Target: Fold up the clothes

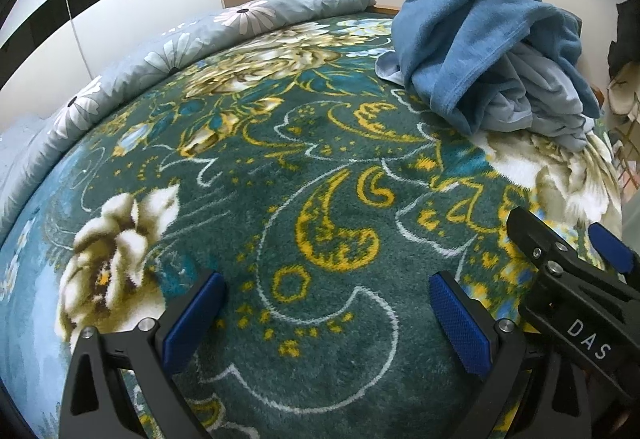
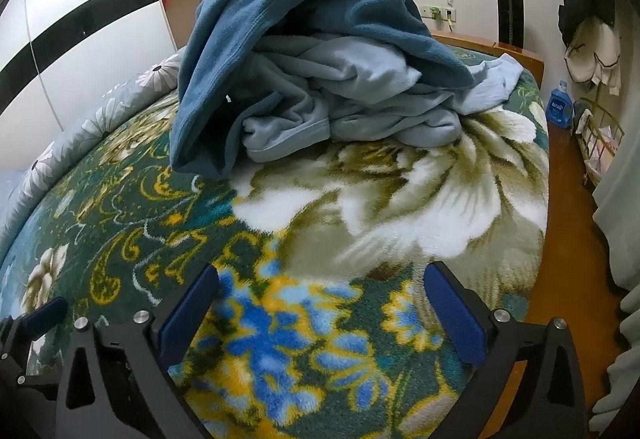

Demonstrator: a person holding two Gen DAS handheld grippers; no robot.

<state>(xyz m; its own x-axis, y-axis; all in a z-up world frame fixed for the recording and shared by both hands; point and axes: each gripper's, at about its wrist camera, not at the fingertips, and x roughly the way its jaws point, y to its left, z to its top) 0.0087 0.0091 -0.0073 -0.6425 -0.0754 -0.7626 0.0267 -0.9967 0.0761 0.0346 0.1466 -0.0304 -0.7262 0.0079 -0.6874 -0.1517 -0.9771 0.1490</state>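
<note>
Two handheld grippers hover low over a bed covered by a plush dark green blanket (image 1: pixel 304 199) printed with yellow scrolls and large cream flowers. The left gripper (image 1: pixel 326 313) has its two blue-padded fingers spread wide apart, with nothing between them but blanket. The right gripper (image 2: pixel 322 313) is spread the same way and also empty; in the left view it shows at the near right edge, just beside the left one. The clothes sit in a crumpled heap toward the far right of the bed, well apart from both grippers: a dark blue fleece garment (image 2: pixel 304 11) drapes over the top and down the left side, and a pale blue garment (image 2: pixel 360 95) is bunched beneath it, spilling out to the right. A grey pillow with white daisies (image 1: pixel 168 51) runs along the far left edge. On the floor to the right stands a blue bottle (image 2: pixel 559 107). No folding appears to have begun; the likely first step is to reach the heap and separate one garment. To do that well, approach the dark fleece first since it lies on top, pinch a visible hem or edge rather than a thick bunch, and lift it clear so the pale garment stays behind, then spread it flat on the open blanket nearer the grippers.
</note>
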